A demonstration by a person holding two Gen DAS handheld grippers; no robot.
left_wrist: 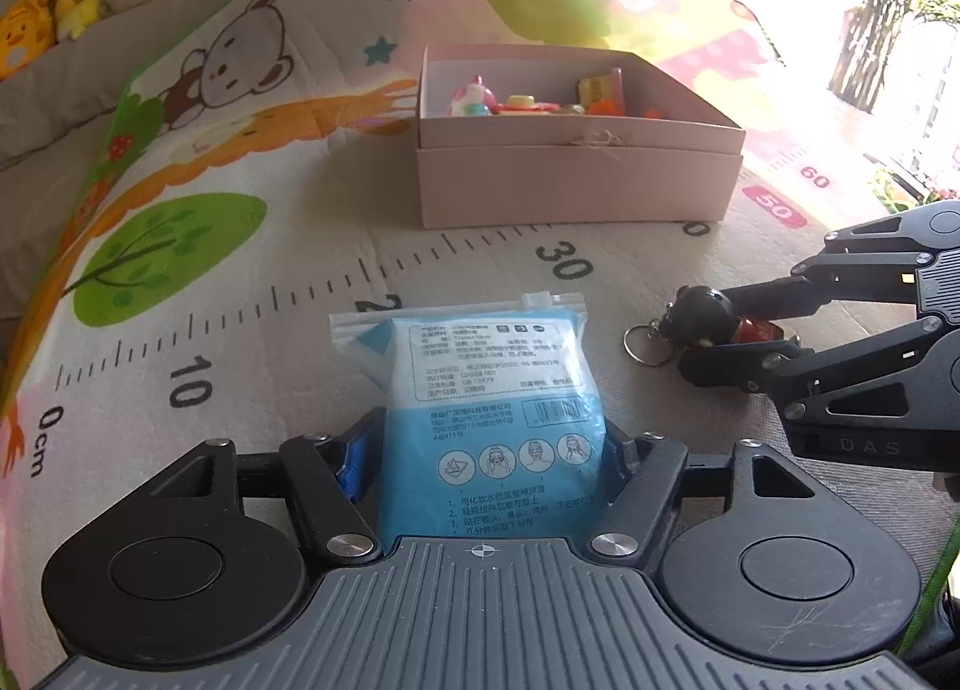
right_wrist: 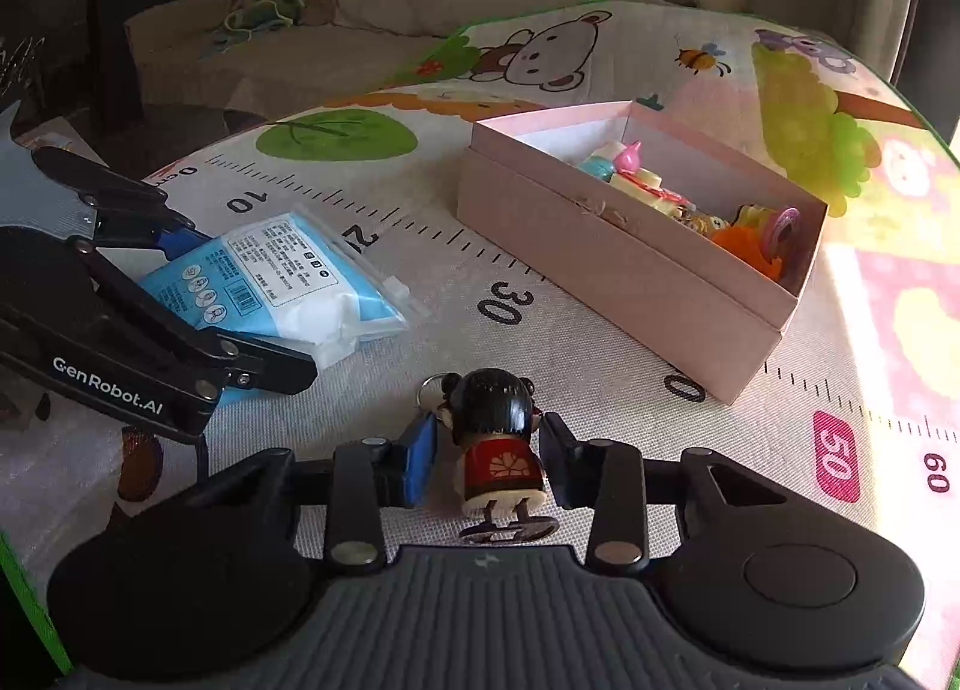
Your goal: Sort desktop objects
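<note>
Left tongs [left_wrist: 489,450] pinch a blue-white printed pouch [left_wrist: 489,390]; right tongs [right_wrist: 489,462] pinch a black-haired, red-bodied doll keychain [right_wrist: 495,438].

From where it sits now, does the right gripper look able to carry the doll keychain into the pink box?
Probably yes: the right gripper brackets the doll keychain, and bare mat lies between it and the open pink box.

Mat [left_wrist: 252,330]: box [left_wrist: 576,186], pouch [left_wrist: 480,366], keychain doll [right_wrist: 498,438].

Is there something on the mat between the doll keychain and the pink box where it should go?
Nothing visible does. The doll keychain sits between the right gripper fingers, and only bare play mat lies between it and the open pink box. The blue packet lies off to the side.
</note>
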